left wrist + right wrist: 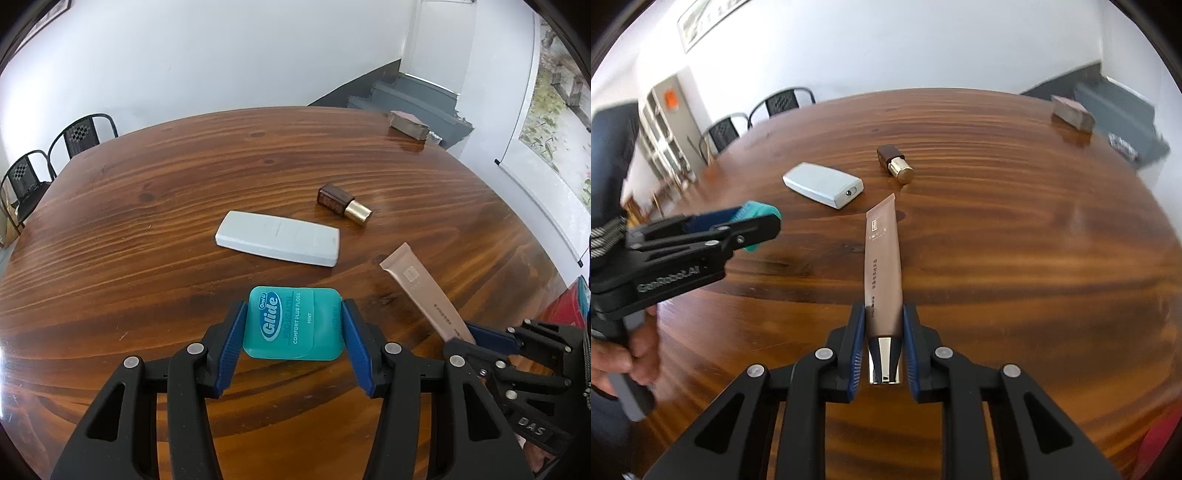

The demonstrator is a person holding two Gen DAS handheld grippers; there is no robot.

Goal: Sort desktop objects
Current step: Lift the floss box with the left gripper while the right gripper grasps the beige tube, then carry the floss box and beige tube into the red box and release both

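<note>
My left gripper (293, 321) is shut on a teal Oral-B Glide floss box (293, 323), its blue pads pressing both sides just above the wooden table (147, 221). My right gripper (884, 332) is shut on a rose-gold cosmetic tube (884, 258) near its silver cap end; the tube points away from me. The tube also shows in the left wrist view (424, 291). The left gripper with the floss box (755, 214) shows at the left of the right wrist view.
A white remote-like case (277, 242) (823, 184) lies mid-table. A brown and gold lipstick (343, 203) (895, 162) lies beyond it. A brown box (408, 124) (1073, 112) sits at the far right edge. Chairs (77, 136) stand beyond the far left edge.
</note>
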